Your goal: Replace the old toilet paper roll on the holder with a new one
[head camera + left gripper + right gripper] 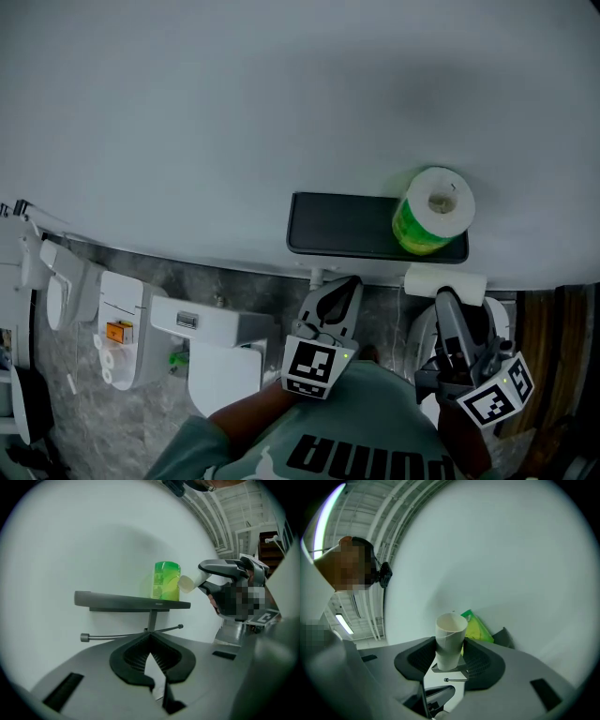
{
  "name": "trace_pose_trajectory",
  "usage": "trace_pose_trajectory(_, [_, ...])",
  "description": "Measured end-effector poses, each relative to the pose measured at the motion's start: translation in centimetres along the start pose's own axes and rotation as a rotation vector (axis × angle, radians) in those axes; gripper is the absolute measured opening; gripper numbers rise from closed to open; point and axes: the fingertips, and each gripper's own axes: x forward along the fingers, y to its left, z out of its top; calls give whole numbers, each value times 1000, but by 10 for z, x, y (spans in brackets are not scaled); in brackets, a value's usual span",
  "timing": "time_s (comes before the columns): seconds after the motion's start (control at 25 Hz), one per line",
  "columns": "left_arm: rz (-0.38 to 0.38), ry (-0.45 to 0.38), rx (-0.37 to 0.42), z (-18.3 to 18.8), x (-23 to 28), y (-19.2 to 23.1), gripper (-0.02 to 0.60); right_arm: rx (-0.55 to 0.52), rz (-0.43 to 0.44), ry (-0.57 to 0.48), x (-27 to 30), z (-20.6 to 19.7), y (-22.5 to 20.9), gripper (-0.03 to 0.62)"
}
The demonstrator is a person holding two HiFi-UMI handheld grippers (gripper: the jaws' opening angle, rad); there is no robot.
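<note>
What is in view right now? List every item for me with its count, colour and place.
Plain wall: one, pale grey, behind everything.
Flat wall shelf: one, black, fixed to the wall.
Plastic-wrapped toilet paper roll: one, white in a green wrapper, on end at the shelf's right end.
Thin metal holder rod: one, grey, under the shelf, bare.
Empty cardboard tube: one, off-white, between the right tongs' pads.
Boxy fixtures: several, white, lower left of the head view; unclear what they are.
Left tongs: one, black pads, shut and empty, below the shelf.
Right tongs: one, black pads, shut on the tube.
Shirt: one, teal, bottom of the head view.
</note>
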Motion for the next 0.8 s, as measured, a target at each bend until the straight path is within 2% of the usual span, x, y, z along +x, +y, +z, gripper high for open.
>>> trace_pose_trajectory(0.44, [113,-37,-27,7,-30,59,5,-188,40,104,75,-14,50,190])
trace_pose_trajectory(0.8, [169,-50,-44,6,-40,91,5,-330,20,197,117,-30,62,190])
